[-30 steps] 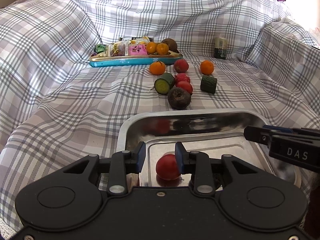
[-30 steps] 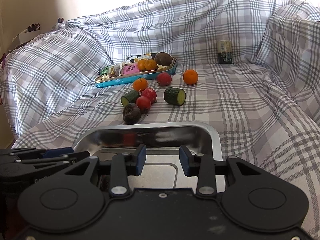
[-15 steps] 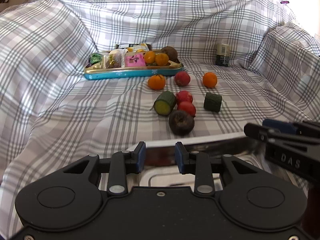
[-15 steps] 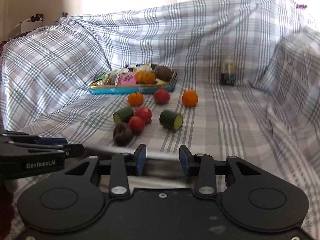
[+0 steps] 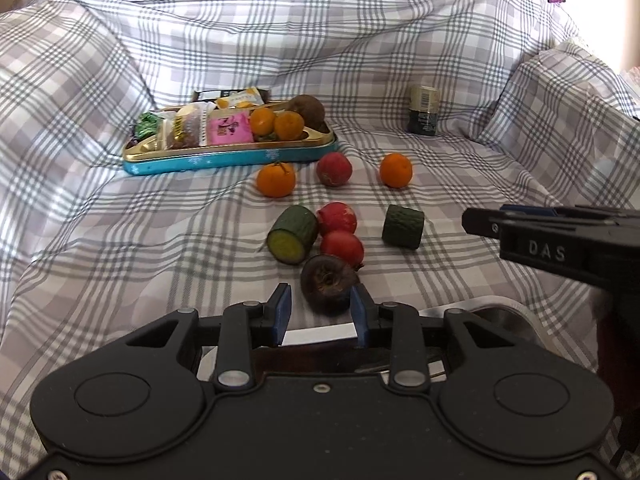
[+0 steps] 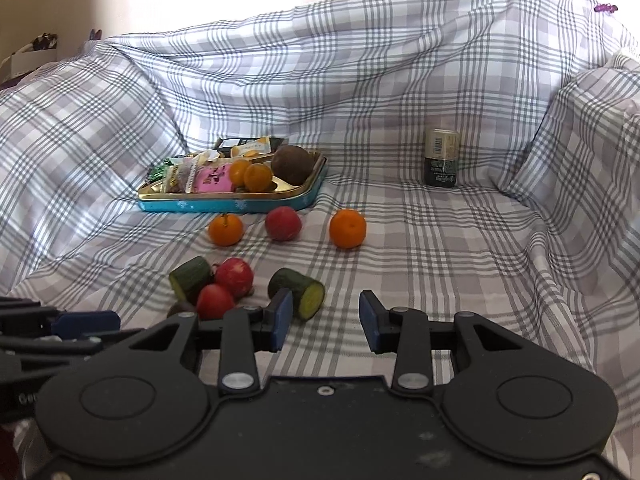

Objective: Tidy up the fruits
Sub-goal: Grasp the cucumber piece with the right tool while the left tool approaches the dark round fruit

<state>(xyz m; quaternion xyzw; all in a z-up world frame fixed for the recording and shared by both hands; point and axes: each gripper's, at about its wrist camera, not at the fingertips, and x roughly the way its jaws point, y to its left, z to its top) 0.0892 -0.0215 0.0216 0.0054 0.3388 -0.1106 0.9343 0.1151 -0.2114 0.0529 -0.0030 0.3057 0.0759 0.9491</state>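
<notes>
A: So, are the left gripper [image 5: 320, 314] jaws holding anything?

B: No. They are opening, with nothing between them. The dark beet [image 5: 329, 283] sits just past them, low in the middle.

A: And the right gripper [image 6: 324, 322]?

B: Spread a little, empty too. The cucumber piece [image 6: 298, 293] lies by its left finger.

A: Is the beet hard to grab?

B: Probably firm, round and rolly. Squeeze its fat middle.
</notes>
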